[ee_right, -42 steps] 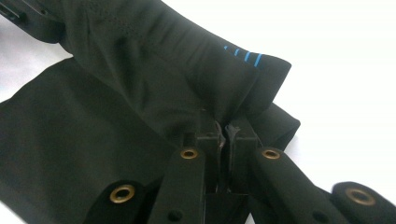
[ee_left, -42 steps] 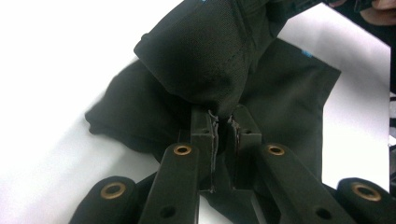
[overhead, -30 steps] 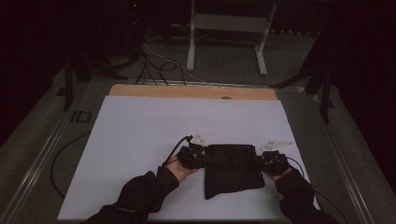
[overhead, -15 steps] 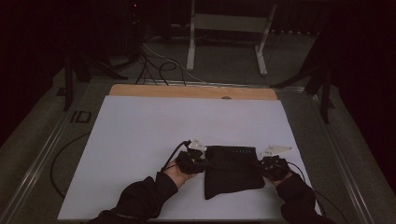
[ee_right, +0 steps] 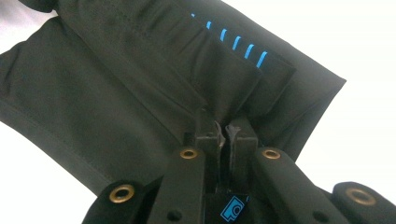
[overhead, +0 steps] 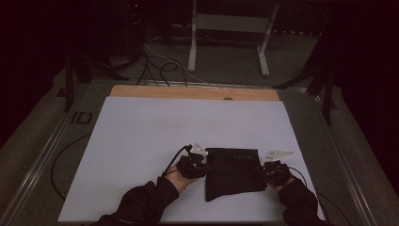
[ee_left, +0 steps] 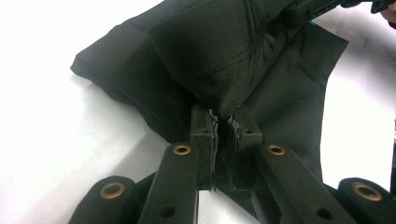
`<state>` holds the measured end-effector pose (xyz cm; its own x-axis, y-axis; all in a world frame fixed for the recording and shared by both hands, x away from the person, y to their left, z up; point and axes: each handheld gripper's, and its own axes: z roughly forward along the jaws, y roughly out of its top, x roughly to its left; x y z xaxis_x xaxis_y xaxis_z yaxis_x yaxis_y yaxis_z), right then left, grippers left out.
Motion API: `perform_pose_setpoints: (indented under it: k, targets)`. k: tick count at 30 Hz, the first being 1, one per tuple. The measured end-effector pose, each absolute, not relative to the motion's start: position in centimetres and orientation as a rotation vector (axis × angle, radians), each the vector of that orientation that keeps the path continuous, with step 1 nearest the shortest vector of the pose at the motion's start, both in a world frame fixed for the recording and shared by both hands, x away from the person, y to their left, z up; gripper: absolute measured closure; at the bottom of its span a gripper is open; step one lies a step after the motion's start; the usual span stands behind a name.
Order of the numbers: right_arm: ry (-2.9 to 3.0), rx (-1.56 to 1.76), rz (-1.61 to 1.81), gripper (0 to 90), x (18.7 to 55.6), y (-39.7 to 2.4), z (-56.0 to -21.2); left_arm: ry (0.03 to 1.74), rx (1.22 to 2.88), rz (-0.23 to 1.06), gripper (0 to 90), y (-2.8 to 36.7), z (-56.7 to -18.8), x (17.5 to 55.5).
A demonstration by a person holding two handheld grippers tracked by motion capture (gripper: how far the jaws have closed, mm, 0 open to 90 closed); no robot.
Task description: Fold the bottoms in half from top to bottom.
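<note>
Both grippers nearer table edge | left gripper (ee_left: 223, 122), right gripper (ee_right: 223, 126): fingers clamped on black garment (overhead: 234, 172)

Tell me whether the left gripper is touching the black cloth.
Touching. In the left gripper view, the left gripper has its jaws closed on a pinched corner of the black cloth.

I hold the left black two-jaw gripper (overhead: 192, 165) low, its jaws pinched nearly together on a fold of the black woven fabric garment (overhead: 234, 172). The right black two-jaw gripper (overhead: 274, 172) matches it, jaws clamped on the opposite edge. Both dark-sleeved forearms enter from below, angled inward toward each other.
</note>
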<state>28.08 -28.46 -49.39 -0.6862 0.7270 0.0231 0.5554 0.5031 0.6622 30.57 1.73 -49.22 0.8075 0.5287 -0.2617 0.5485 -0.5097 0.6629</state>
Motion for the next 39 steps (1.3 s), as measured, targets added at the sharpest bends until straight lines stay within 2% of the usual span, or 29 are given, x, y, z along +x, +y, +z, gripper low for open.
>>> perform_pose_setpoints:
  k: [8, 17, 23, 24, 31, 34, 35, 39]
  targets:
    - [2.491, 1.11, 0.941, 85.7, 28.3, -28.5, -49.8, 0.798, 2.225, -0.025, 82.9, 1.8, -49.6, 30.6]
    - [2.491, 1.134, 0.936, 83.1, 28.5, -28.6, -50.3, 0.778, 2.223, -0.077, 79.7, 1.8, -50.3, 31.0]
    - [2.48, 1.152, 0.965, 75.6, 28.5, -28.8, -50.2, 0.747, 2.213, -0.105, 72.7, 1.9, -50.1, 31.1]
    - [2.476, 1.171, 0.991, 71.2, 28.5, -28.9, -50.2, 0.736, 2.212, -0.109, 66.0, 1.8, -50.0, 31.0]
    - [2.443, 1.163, 1.011, 63.2, 28.2, -29.2, -49.1, 0.728, 2.213, -0.083, 61.4, 2.1, -49.1, 30.9]
    - [2.421, 1.163, 1.025, 64.2, 28.1, -29.4, -48.4, 0.73, 2.204, -0.057, 61.2, 2.5, -48.5, 30.8]
    - [2.396, 1.144, 1.024, 69.5, 28.0, -29.6, -47.8, 0.737, 2.202, -0.041, 62.0, 2.6, -48.2, 30.9]
    - [2.374, 1.108, 0.981, 81.5, 28.4, -29.6, -46.7, 0.769, 2.178, 0.028, 68.5, 3.2, -47.1, 31.2]
